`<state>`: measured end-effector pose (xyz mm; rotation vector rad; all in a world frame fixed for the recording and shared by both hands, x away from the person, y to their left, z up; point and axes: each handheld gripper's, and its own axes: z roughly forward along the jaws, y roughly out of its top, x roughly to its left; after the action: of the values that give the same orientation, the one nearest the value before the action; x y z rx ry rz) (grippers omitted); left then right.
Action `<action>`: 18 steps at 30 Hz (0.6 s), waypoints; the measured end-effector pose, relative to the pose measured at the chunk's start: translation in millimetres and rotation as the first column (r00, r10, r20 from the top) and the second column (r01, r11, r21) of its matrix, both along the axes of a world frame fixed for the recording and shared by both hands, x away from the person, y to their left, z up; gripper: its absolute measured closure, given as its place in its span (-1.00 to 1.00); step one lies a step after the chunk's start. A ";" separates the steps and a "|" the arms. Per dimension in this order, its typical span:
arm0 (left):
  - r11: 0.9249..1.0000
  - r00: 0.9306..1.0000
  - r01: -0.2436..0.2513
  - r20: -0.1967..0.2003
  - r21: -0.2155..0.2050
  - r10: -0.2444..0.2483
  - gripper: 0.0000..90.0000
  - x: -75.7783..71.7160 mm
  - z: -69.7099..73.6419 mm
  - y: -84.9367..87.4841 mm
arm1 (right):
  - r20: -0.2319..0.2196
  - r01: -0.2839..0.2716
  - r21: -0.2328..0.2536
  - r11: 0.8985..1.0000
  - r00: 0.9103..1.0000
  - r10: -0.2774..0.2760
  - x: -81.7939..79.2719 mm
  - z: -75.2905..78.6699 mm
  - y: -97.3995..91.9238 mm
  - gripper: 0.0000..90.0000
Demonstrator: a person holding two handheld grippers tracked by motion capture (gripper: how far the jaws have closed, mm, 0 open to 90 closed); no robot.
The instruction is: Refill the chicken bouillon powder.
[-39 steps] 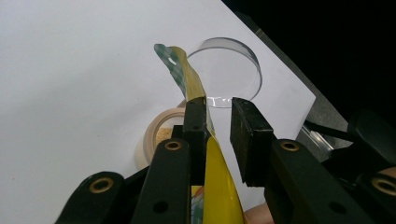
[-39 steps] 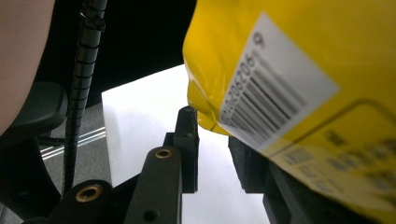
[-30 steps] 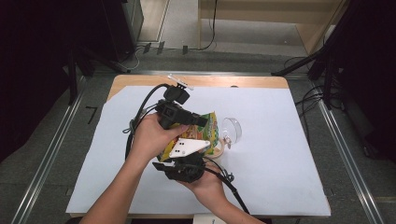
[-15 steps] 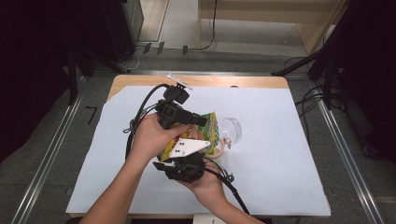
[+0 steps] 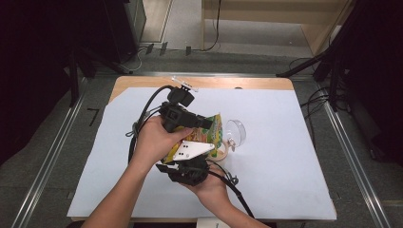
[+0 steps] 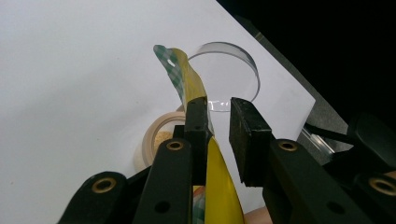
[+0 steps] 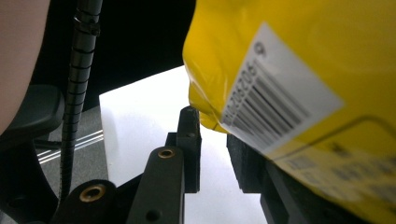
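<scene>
Holding a yellow snack bag (image 5: 209, 135) tilted above a small cup (image 6: 161, 140) beside a clear lid (image 5: 236, 133) | left gripper (image 6: 219, 119) narrow, bag edge against one jaw only | right gripper (image 7: 212, 135) narrow, grip cannot be told | risk: loose bag slips, contents miss the cup.

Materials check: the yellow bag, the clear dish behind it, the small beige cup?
Yellow snack bag: looks like thin glossy plastic film; it curls and creases, and carries a stuck-on white barcode label, probably paper.
Clear dish: transparent, rigid-looking, likely plastic, though glass cannot be ruled out; the sheet shows through its wall.
Beige cup: matte and opaque, maybe paper or plastic; the view does not settle it.
</scene>
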<state>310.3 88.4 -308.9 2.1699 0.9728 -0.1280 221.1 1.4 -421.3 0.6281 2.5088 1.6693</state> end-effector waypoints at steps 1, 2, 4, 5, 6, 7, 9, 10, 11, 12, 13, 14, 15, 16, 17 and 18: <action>1.000 1.000 0.001 0.002 0.001 -0.001 0.73 -0.3 0.2 -0.2 | 0.000 0.002 0.002 1.000 1.000 -0.002 -0.1 -0.3 -0.1 0.70; 1.000 1.000 0.000 0.003 -0.001 0.000 0.72 -0.6 0.3 -0.7 | 0.002 0.002 0.004 1.000 1.000 -0.002 0.2 -0.8 -0.3 0.69; 1.000 1.000 0.003 0.007 0.000 -0.003 0.71 -1.2 0.2 -1.4 | 0.003 0.006 0.007 1.000 1.000 -0.006 1.3 -2.1 -0.6 0.69; 1.000 1.000 0.006 0.008 0.001 -0.006 0.71 -1.4 0.2 -1.8 | 0.000 0.007 0.012 1.000 1.000 -0.007 1.8 -3.0 -1.0 0.69; 1.000 1.000 0.005 0.009 0.003 -0.005 0.72 -1.7 0.2 -2.2 | 0.000 0.007 0.015 1.000 1.000 -0.007 2.2 -3.7 -1.2 0.69; 1.000 1.000 0.004 0.011 0.004 -0.004 0.72 -1.9 0.2 -2.4 | -0.001 0.008 0.018 1.000 1.000 -0.008 2.1 -4.0 -1.3 0.69; 1.000 1.000 0.006 0.010 0.006 -0.006 0.72 -1.4 -0.1 -2.4 | -0.002 0.007 0.018 1.000 1.000 -0.007 2.2 -4.0 -1.3 0.68; 1.000 1.000 0.005 0.010 0.007 -0.005 0.72 -1.1 -0.3 -2.4 | -0.006 0.009 0.018 1.000 1.000 -0.009 2.4 -3.9 -1.3 0.68; 1.000 1.000 0.005 0.012 0.006 -0.005 0.73 -0.4 -1.0 -2.6 | -0.010 0.010 0.018 1.000 1.000 -0.010 2.4 -3.6 -1.3 0.68; 1.000 1.000 0.006 0.012 0.007 -0.006 0.73 0.0 -1.1 -2.5 | -0.016 0.010 0.019 1.000 1.000 -0.010 2.4 -3.2 -1.2 0.68; 1.000 1.000 0.006 0.011 0.004 -0.006 0.74 0.6 -1.3 -2.6 | -0.019 0.011 0.018 1.000 1.000 -0.010 2.5 -3.0 -1.2 0.68; 1.000 1.000 0.005 0.010 0.009 -0.005 0.74 1.5 -1.3 -3.0 | -0.023 0.011 0.019 1.000 1.000 -0.010 2.5 -2.5 -1.1 0.68; 1.000 1.000 0.006 0.009 0.008 -0.006 0.74 2.3 -1.3 -3.1 | -0.027 0.010 0.018 1.000 1.000 -0.010 2.6 -2.0 -1.1 0.68; 1.000 1.000 0.008 0.006 0.008 -0.008 0.74 3.0 -1.3 -3.2 | -0.029 0.010 0.019 1.000 1.000 -0.010 2.8 -1.7 -0.9 0.68; 1.000 1.000 0.006 0.005 0.007 -0.006 0.74 3.8 -1.1 -3.7 | -0.031 0.010 0.020 1.000 0.999 -0.009 2.9 -1.5 -0.7 0.67; 1.000 1.000 0.007 0.005 0.007 -0.007 0.74 4.2 -0.9 -3.6 | -0.035 0.011 0.022 1.000 0.999 -0.011 3.1 -1.1 -0.3 0.67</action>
<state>314.5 84.8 -309.8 2.1798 0.9637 -0.1224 224.1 1.1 -422.5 0.6775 2.5084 1.7001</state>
